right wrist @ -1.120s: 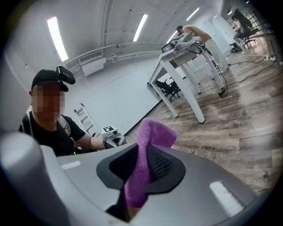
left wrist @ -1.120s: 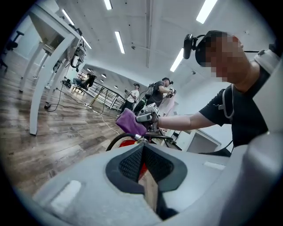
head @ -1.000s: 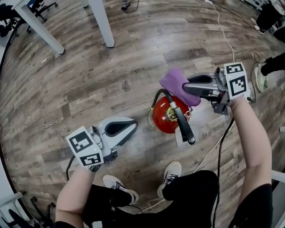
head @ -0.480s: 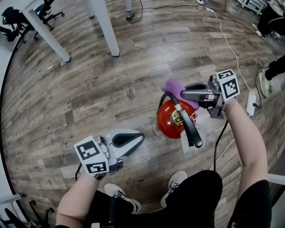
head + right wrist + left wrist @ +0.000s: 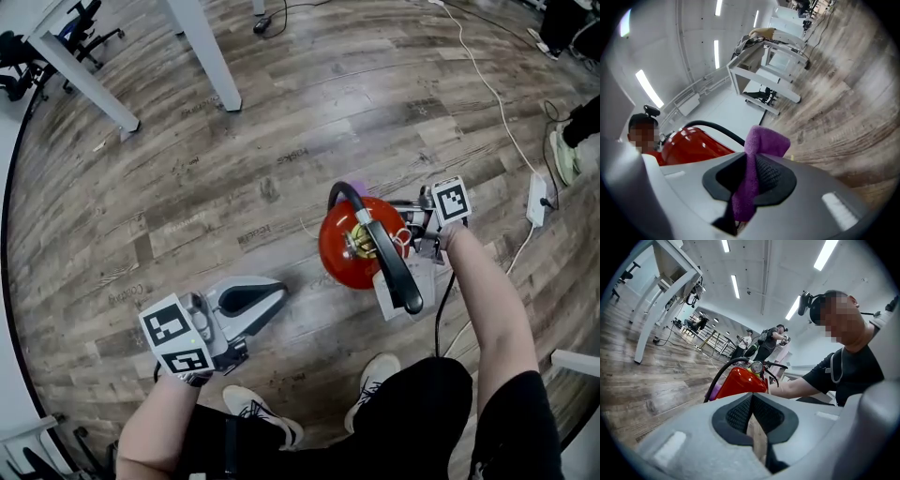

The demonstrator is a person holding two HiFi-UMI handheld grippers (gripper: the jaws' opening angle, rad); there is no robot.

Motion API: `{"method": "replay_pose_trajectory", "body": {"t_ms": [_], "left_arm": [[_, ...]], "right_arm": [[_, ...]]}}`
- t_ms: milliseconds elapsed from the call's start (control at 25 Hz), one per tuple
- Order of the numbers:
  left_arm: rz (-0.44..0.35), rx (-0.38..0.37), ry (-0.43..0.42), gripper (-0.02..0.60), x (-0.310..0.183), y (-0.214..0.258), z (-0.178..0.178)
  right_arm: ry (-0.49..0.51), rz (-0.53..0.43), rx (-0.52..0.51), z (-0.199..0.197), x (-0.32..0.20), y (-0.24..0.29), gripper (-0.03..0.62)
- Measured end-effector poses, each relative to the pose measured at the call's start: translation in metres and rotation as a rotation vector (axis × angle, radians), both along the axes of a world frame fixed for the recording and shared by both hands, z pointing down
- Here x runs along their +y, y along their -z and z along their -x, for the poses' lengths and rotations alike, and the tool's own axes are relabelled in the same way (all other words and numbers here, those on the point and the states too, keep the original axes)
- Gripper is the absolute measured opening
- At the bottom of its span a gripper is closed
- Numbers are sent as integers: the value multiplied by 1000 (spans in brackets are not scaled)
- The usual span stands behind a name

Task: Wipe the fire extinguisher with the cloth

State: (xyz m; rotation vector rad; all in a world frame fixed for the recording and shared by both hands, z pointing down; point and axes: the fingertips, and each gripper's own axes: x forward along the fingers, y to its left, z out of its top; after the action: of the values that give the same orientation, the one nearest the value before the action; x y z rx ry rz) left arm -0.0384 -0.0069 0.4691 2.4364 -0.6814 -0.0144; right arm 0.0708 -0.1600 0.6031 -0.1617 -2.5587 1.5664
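The red fire extinguisher [image 5: 349,246] stood upright on the floor [image 5: 234,141]. The right claw [image 5: 752,176], grasping the purple cloth [image 5: 764,140], was just beside its body; the left claw [image 5: 752,420], clenched empty, lay farther off.

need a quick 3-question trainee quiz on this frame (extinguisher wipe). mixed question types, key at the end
1. Multiple choice: what does the right claw grip? A) a purple cloth B) a sponge C) nothing
2. True or false: the left claw is shut with nothing between its jaws.
3. Fill in: the red fire extinguisher stands upright on the wooden ___.
Key: 1 A; 2 true; 3 floor.
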Motion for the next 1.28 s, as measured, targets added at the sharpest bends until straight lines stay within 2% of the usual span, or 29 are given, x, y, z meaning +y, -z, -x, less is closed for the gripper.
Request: {"method": "replay_pose_trajectory", "body": {"t_ms": [240,440,520,640,720,800,1120,1280], "left_arm": [[23,-19,-9,3,-2,-13,-2],[55,-36,-1,5,-5,-26,-1],[64,-41,3,5,-5,-30,-1],[69,-36,7,5,-8,-32,-1],[63,-25,3,5,-11,-31,-3],[52,-14,-3,4,-17,-28,-5],[10,29,-36,3,-34,-18,-14],[4,49,-53,4,-38,-16,-16]], "right_arm": [[-133,84,142,-11,13,-101,60],[-275,132,331,-31,17,-185,60],[-315,144,367,-34,18,-203,61],[-343,149,362,-33,18,-207,60],[-337,127,340,-33,18,-193,60],[-335,100,274,-31,16,-162,60],[-417,-117,-57,-42,14,55,61],[-462,-262,-115,-56,26,139,61]]}}
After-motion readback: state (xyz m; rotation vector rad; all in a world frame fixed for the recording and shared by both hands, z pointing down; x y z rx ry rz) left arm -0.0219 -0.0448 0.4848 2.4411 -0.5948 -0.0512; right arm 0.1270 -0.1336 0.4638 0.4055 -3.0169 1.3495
